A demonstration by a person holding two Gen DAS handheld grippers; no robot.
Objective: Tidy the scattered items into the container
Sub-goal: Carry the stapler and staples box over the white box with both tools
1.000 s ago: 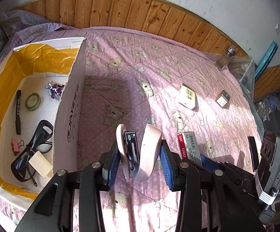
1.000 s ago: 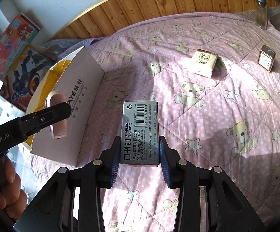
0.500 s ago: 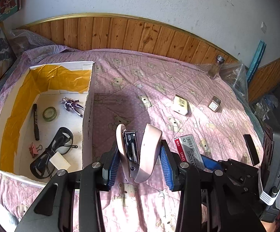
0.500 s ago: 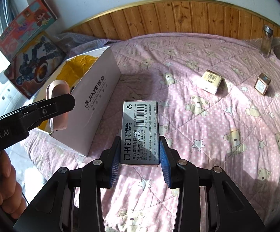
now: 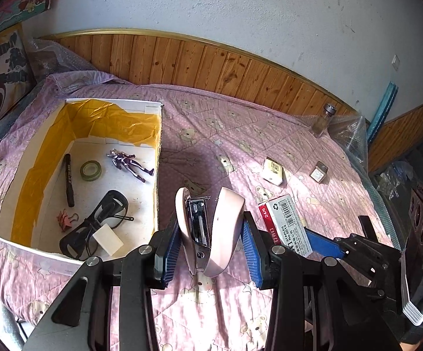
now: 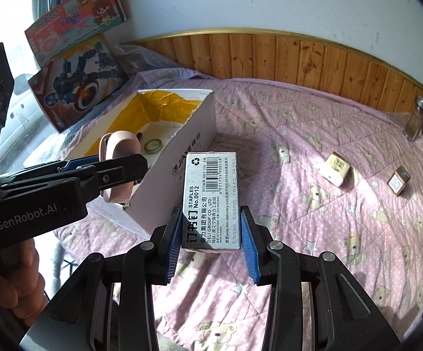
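Observation:
My left gripper (image 5: pixel 210 239) is shut on a pink stapler (image 5: pixel 211 228), held in the air just right of the open cardboard box (image 5: pixel 158 146). The stapler's metal inside faces the camera. My right gripper (image 6: pixel 210 231) is shut on a grey staples box (image 6: pixel 210 199), raised above the pink quilt, beside the box's right wall (image 6: pixel 179 169). The right wrist view catches the left gripper (image 6: pixel 123 172) with the stapler (image 6: pixel 118 158) over the box's near corner. In the left wrist view the staples box (image 5: pixel 284 222) shows at right. Still on the quilt lie a cream carton (image 5: pixel 273 169) and a small square tin (image 5: pixel 319 172).
Inside the box lie a black marker (image 5: pixel 68 180), a tape roll (image 5: pixel 91 170), a toy figure (image 5: pixel 129 165), black glasses (image 5: pixel 100 219), a red clip (image 5: pixel 65 219) and a white block (image 5: pixel 107 238). A glass jar (image 5: pixel 322 118) stands by the wooden headboard. A hand (image 6: pixel 12 280) holds the left tool.
Both grippers have risen and drawn back from the bed with their loads still held; the box and quilt now look smaller and farther below.

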